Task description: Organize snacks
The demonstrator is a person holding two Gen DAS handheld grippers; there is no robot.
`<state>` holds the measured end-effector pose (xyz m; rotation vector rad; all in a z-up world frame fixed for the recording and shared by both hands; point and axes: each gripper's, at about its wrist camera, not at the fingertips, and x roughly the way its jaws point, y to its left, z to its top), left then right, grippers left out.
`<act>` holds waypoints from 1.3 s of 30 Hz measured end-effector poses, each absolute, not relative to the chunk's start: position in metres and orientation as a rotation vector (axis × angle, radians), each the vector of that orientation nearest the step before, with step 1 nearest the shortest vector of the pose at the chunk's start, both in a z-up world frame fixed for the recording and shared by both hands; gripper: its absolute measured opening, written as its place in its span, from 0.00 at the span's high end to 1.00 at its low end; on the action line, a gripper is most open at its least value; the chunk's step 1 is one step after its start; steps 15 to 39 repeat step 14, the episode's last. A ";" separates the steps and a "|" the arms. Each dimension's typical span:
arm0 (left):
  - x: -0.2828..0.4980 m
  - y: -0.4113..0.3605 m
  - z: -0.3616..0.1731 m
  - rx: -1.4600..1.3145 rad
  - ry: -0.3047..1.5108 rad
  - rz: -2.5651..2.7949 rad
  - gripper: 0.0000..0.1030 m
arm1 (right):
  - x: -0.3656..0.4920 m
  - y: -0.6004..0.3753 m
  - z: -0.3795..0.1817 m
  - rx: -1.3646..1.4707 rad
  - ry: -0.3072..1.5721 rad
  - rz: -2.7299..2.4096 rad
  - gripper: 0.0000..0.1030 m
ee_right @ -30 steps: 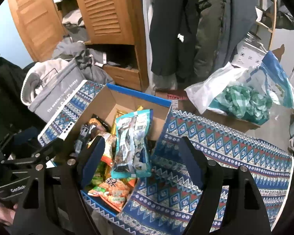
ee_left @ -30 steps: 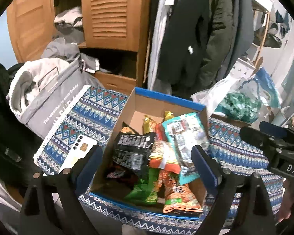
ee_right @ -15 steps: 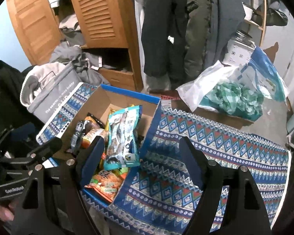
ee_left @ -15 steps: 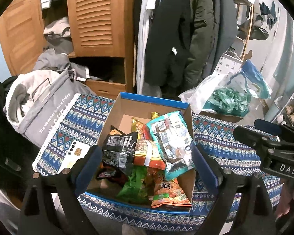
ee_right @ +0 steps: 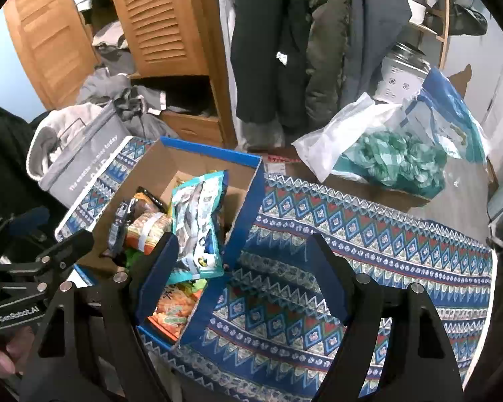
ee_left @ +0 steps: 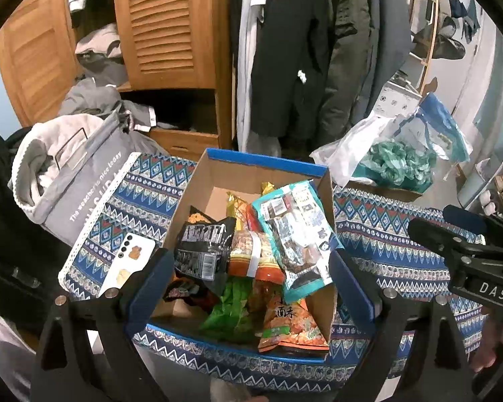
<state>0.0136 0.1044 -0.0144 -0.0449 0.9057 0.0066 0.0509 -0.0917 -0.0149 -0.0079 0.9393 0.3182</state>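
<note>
Patterned tablecloth (ee_right: 369,234): one, blue with zigzag and diamond bands, covering the whole table; its right half lies bare.
Laundry bag (ee_left: 80,181): one, grey, at the table's far left corner, stuffed with pale cloth; white print on its side reads "The weather is nice today".
Plastic bags (ee_right: 385,154): one white and one blue-printed, beyond the table's far right edge, with crumpled green material inside.
Cardboard box (ee_left: 265,164): one, open-topped, brown inside with blue rim and outer walls, on the left half of the table; it holds all the snacks.
Snack packets: about seven can be counted, though the pile overlaps and the count is not sure.
Teal packet (ee_left: 295,234): one, the biggest, lying on top along the box's right wall, clear window, small labels too fine to read.
Black packet (ee_left: 201,244): one, left side of the pile, white barcode panel, lettering not legible.
Orange packet (ee_left: 291,325): one, near right corner of the box, large Chinese characters on its face.
Red-orange packet (ee_left: 251,254): one, mid-pile, white band across it.
Green packet (ee_left: 231,308): one, near centre.
Gold wrappers (ee_left: 238,201): two, at the far end of the pile.
White smartphone (ee_left: 127,268): one, just left of the box, camera lenses up.
Left gripper (ee_left: 251,278): jaws spread wide over the box, nothing between them; its body reads "GenRobot.AI" in the right wrist view.
Right gripper (ee_right: 241,274): jaws spread apart, straddling the box's right wall without pressing it; its body reads "DAS".
</note>
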 end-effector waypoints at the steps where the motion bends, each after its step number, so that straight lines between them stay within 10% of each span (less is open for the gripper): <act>1: 0.013 0.104 -0.015 -0.047 0.907 0.006 0.08 | 0.051 -0.092 -0.015 -0.009 0.940 0.318 0.24; 39: 0.011 0.104 -0.014 -0.045 0.893 0.004 0.08 | 0.050 -0.092 -0.015 -0.009 0.942 0.318 0.24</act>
